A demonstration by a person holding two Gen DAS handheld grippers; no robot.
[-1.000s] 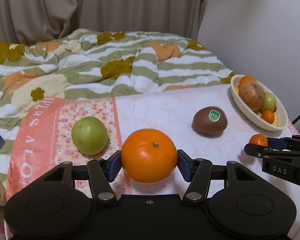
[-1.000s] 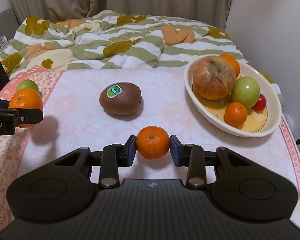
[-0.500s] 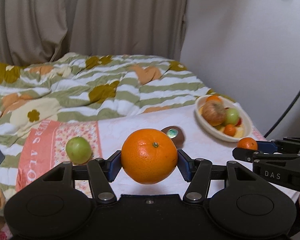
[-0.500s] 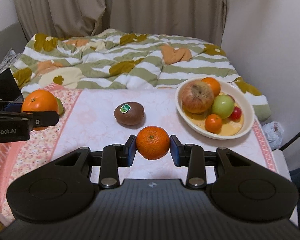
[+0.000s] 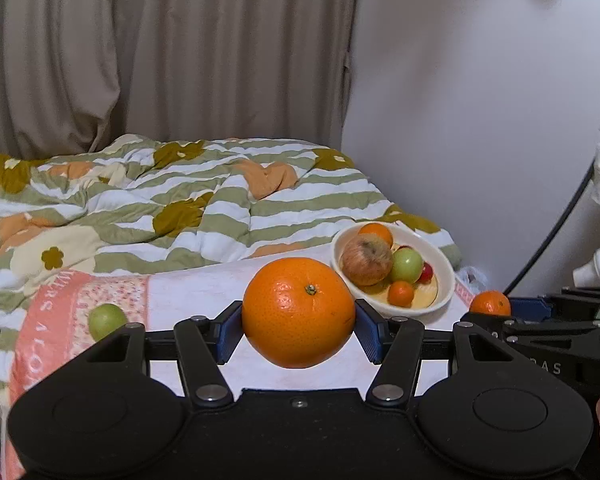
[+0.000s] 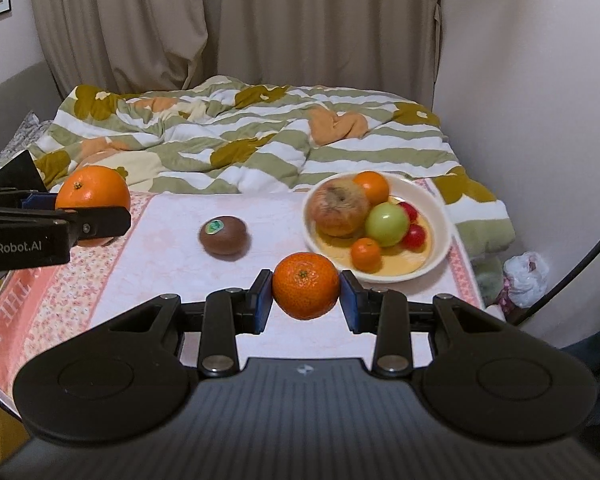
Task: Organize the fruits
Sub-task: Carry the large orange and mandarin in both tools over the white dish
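A green fruit (image 5: pixel 107 320) lies at the left on the tablecloth (image 6: pixel 168 264). The left gripper (image 5: pixel 299 330) clamps an orange (image 5: pixel 299 312) in the air above the cloth. A kiwi (image 6: pixel 223 235) sits mid-table. The right gripper (image 6: pixel 306 300) pinches a mandarin (image 6: pixel 306 285), raised just before the bowl (image 6: pixel 440 220) of fruit at the right.

A cloth-covered table (image 6: pixel 172 264) carries a kiwi (image 6: pixel 223 235), a fruit bowl (image 6: pixel 440 236) and a green apple (image 5: pixel 107 320).
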